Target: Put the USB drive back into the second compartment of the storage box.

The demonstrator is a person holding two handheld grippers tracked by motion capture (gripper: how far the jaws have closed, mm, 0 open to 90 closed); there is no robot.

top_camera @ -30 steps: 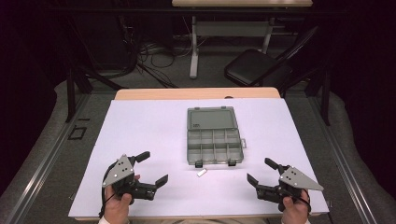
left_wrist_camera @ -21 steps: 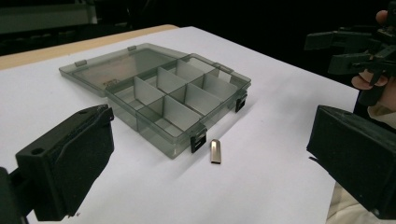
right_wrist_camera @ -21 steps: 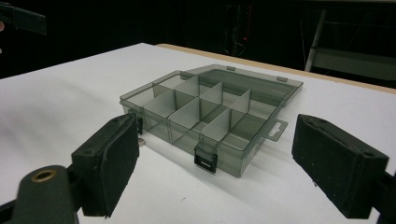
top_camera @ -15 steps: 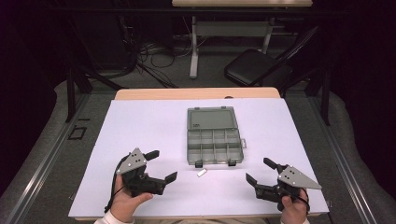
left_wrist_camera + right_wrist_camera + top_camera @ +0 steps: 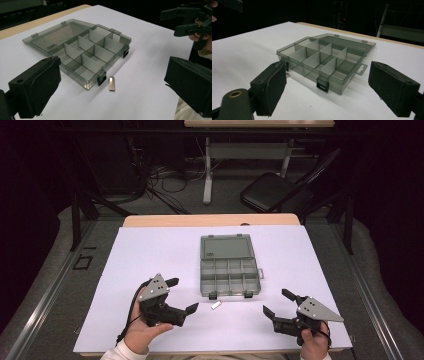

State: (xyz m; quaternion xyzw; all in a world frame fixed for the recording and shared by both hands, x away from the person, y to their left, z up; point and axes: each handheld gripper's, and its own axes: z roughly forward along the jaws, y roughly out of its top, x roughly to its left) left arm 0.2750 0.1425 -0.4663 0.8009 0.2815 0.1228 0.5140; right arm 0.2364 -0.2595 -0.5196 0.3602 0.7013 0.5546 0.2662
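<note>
While both spread wide & empty, left tool [image 5: 180, 296] hangs nr metal clip [image 5: 215, 305], right tool [image 5: 278, 303] apart.

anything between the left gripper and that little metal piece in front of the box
Nothing visible. The left gripper is open, with bare white table between it and the small metal piece. The piece lies flat just beside the open compartment box, close to its front latch, apart from the wall.
</note>
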